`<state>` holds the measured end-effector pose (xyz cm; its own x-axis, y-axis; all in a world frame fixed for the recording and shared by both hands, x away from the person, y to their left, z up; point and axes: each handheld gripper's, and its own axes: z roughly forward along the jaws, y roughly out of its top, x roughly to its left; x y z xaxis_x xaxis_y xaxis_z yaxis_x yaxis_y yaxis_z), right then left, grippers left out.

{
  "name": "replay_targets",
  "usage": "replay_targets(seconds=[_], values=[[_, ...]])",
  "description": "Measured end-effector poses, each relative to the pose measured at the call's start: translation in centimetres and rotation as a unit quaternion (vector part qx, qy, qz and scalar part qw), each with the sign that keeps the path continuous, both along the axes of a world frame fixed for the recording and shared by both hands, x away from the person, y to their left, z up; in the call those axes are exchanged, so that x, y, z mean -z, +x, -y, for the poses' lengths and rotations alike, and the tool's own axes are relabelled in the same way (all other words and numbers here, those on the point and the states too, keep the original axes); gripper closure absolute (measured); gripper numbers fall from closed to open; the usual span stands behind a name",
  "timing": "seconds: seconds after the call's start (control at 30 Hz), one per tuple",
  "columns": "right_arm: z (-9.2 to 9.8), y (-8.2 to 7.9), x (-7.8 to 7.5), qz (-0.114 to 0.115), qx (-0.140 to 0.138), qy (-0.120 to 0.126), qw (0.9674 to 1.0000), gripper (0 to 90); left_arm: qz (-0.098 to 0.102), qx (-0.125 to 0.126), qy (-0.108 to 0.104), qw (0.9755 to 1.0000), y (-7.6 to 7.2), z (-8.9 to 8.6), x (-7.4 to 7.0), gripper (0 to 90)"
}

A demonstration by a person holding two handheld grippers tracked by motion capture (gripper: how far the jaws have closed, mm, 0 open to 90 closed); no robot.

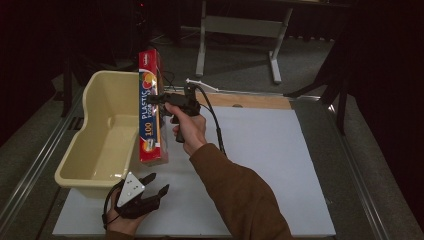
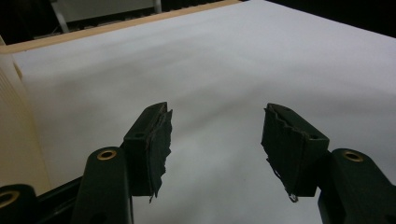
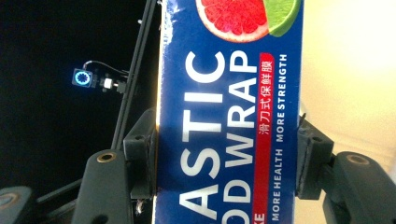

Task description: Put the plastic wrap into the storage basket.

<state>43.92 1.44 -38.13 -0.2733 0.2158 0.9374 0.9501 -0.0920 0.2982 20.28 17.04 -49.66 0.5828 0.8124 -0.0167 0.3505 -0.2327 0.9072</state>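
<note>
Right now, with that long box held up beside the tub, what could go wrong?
The right tool clamps the plastic wrap box around its middle, so the long box could swivel or slip in the grip. Its lower end hangs close to the rim of the yellow tub; it might catch there and tip outward onto the white table. The left tool rests open nearby, too low to steady it.
</note>
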Motion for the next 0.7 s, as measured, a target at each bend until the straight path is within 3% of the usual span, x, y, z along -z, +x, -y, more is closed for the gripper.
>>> replay_targets(seconds=[0.1,0.27,0.4,0.7], values=[[-0.9,0.0,0.1,0.004,0.006,-0.004,1.0,39.3,0.001,0.002,-0.002,1.0,0.0,0.0,0.0,41.9],[-2.3,0.2,0.3,-0.008,0.012,0.014,0.9998,39.3,0.003,0.009,0.001,1.0,-0.2,0.3,0.0,41.9],[-3.4,0.0,0.1,0.008,0.025,-0.002,0.9997,39.3,0.007,0.009,0.001,0.9999,-0.3,0.4,-0.1,41.9],[-6.3,-0.7,0.2,0.015,0.037,0.002,0.9992,39.3,0.015,0.013,0.004,0.9998,-0.5,0.3,-0.2,41.6]])
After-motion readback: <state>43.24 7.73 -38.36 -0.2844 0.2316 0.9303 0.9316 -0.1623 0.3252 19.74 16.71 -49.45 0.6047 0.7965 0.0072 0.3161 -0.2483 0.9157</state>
